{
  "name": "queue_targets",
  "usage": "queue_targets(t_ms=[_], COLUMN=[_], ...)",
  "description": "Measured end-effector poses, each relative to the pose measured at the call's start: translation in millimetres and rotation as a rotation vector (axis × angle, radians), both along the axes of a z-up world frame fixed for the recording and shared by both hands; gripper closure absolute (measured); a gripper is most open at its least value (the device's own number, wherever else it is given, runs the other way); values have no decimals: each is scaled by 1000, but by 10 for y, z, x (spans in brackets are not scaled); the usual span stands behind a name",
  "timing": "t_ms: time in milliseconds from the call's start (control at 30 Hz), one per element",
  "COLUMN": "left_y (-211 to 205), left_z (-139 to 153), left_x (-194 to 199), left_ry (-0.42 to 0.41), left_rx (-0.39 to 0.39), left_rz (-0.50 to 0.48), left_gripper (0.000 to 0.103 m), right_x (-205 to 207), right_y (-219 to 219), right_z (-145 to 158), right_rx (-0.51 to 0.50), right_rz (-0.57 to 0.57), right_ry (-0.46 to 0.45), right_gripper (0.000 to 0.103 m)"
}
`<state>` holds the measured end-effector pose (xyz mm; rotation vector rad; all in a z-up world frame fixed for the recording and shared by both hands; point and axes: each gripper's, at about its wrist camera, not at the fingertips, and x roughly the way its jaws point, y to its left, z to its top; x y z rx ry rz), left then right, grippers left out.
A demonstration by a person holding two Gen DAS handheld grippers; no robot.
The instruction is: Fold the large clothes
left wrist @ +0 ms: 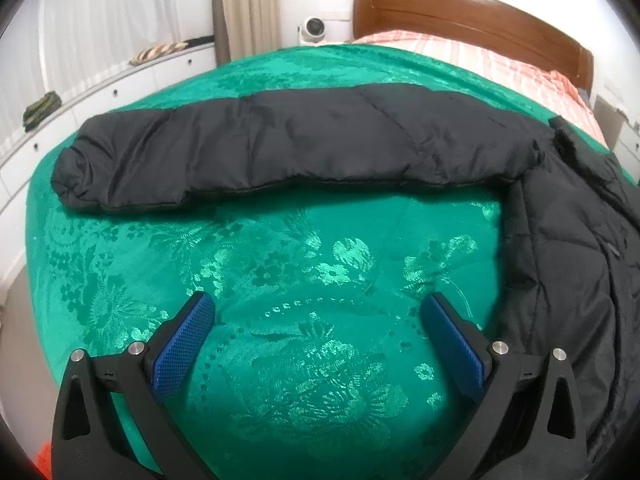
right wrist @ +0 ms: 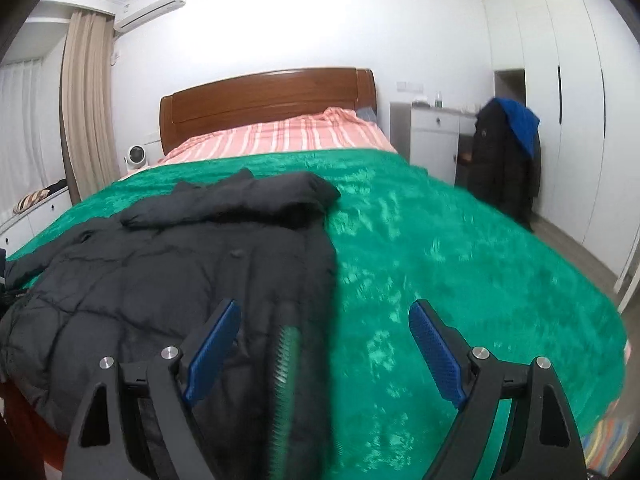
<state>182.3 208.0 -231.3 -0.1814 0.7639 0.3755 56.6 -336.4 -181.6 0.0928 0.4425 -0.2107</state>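
Lying spread on the green bedspread (right wrist: 460,248), the black padded coat (right wrist: 168,272) has one sleeve (left wrist: 280,144) stretched sideways — ready for folding; left tool (left wrist: 318,320) and right tool (right wrist: 324,328) gape wide, empty.

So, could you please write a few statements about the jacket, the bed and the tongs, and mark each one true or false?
1. The black jacket lies on a green bedspread. True.
2. One sleeve lies stretched out flat. True.
3. The left tongs grip the sleeve. False: they are open over bare bedspread.
4. The right tongs are shut. False: they are open, the jacket's edge below them.
5. The headboard is white metal. False: it is brown wood.
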Motion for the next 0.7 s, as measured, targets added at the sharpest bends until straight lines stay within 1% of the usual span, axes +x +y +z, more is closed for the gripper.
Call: queue_targets(t_ms=[100, 300, 400, 467, 700], left_y=[4, 11, 7, 5, -6], left_z=[1, -5, -10, -13, -30], left_x=[46, 112, 128, 138, 111], left_ry=[7, 13, 12, 11, 5], left_rx=[-2, 7, 10, 12, 14], left_rz=[8, 26, 31, 34, 35], left_gripper=[0, 0, 0, 0, 0], right_x=[-35, -42, -38, -34, -76], right_y=[-63, -220, -273, -289, -262], right_z=[-127, -190, -251, -260, -230], right_rx=[-3, 4, 27, 34, 11], right_rz=[14, -1, -1, 0, -10], right_ry=[23, 21, 34, 34, 13], right_gripper=[17, 17, 17, 17, 17])
